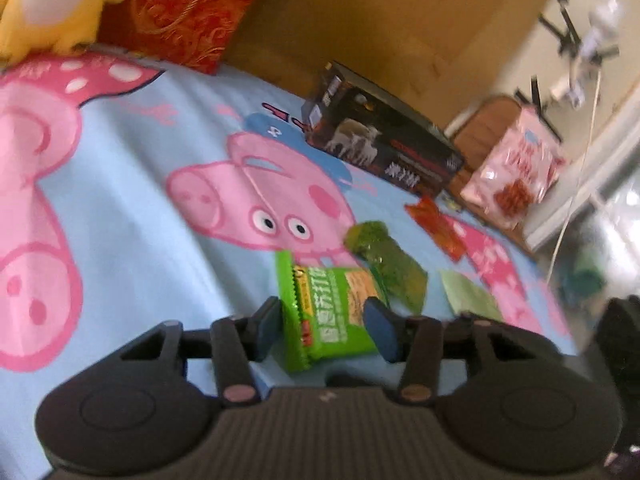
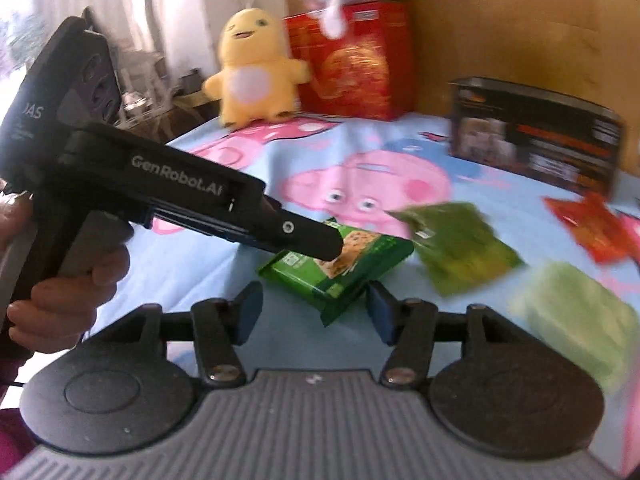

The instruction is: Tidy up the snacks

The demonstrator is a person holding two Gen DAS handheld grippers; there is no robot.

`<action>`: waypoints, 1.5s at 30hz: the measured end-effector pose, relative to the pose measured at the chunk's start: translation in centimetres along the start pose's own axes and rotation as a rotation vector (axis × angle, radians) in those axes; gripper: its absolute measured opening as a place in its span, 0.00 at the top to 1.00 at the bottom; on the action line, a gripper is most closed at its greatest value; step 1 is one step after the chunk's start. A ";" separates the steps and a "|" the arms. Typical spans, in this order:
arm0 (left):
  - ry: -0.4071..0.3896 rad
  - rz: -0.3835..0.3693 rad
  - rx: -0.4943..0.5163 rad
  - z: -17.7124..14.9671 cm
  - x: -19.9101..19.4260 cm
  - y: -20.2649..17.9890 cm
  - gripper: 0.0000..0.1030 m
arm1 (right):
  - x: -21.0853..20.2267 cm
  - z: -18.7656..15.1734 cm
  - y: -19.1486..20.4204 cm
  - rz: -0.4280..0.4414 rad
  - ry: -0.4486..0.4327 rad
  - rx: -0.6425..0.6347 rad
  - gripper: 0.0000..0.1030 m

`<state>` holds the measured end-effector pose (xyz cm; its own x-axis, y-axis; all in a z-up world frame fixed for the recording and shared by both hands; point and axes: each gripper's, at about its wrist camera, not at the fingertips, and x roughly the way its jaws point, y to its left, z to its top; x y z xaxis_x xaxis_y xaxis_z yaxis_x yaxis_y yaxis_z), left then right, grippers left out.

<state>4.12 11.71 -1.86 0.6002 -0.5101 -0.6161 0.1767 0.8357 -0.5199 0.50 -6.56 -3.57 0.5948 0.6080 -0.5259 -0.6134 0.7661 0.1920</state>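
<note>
A bright green snack pack (image 1: 332, 312) stands between the fingers of my left gripper (image 1: 326, 326), lifted off the blue cartoon sheet (image 1: 132, 240); the jaws are closed on its sides. In the right wrist view the same pack (image 2: 340, 264) hangs from the left gripper's tip (image 2: 320, 242). My right gripper (image 2: 314, 312) is open and empty just in front of that pack. A dark green packet (image 1: 384, 264) (image 2: 460, 248), a red packet (image 1: 438, 226) (image 2: 592, 228) and a pale green packet (image 1: 468, 294) (image 2: 576, 320) lie on the sheet.
A black box (image 1: 384, 140) (image 2: 536, 136) stands at the back by a cardboard wall (image 1: 380, 20). A red box (image 2: 352, 64) and a yellow plush toy (image 2: 252, 68) stand far left. A pink snack bag (image 1: 516, 168) sits off the sheet's far edge.
</note>
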 end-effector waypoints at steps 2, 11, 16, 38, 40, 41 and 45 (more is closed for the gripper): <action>-0.010 -0.001 -0.016 0.3 0.3 0.0 0.54 | 1.1 0.6 -0.6 -0.012 -0.011 -0.010 0.40; -0.030 -0.013 0.017 1.5 2.6 -1.1 0.53 | -0.9 0.0 -3.9 -0.142 -0.035 0.084 0.29; -0.017 -0.030 -0.018 2.0 2.9 -0.6 0.54 | -3.8 0.1 -3.8 -0.194 -0.060 -0.013 0.33; -0.027 -0.058 -0.082 1.2 0.7 1.2 0.52 | 0.9 4.0 -15.9 0.052 0.071 0.547 0.98; -0.026 -0.059 -0.081 1.2 0.6 1.1 0.52 | -0.1 3.4 -16.6 -0.011 0.037 0.587 0.98; -0.025 -0.057 -0.078 1.2 0.6 1.0 0.52 | -0.8 3.2 -17.1 -0.058 0.017 0.598 0.98; -0.026 -0.052 -0.073 1.5 0.5 0.9 0.52 | -3.4 2.3 -18.5 -0.129 -0.056 0.641 0.92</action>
<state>5.72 12.56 -1.76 0.6123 -0.5458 -0.5720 0.1511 0.7909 -0.5930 11.05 -22.33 -3.45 0.6798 0.4992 -0.5372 -0.1141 0.7956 0.5950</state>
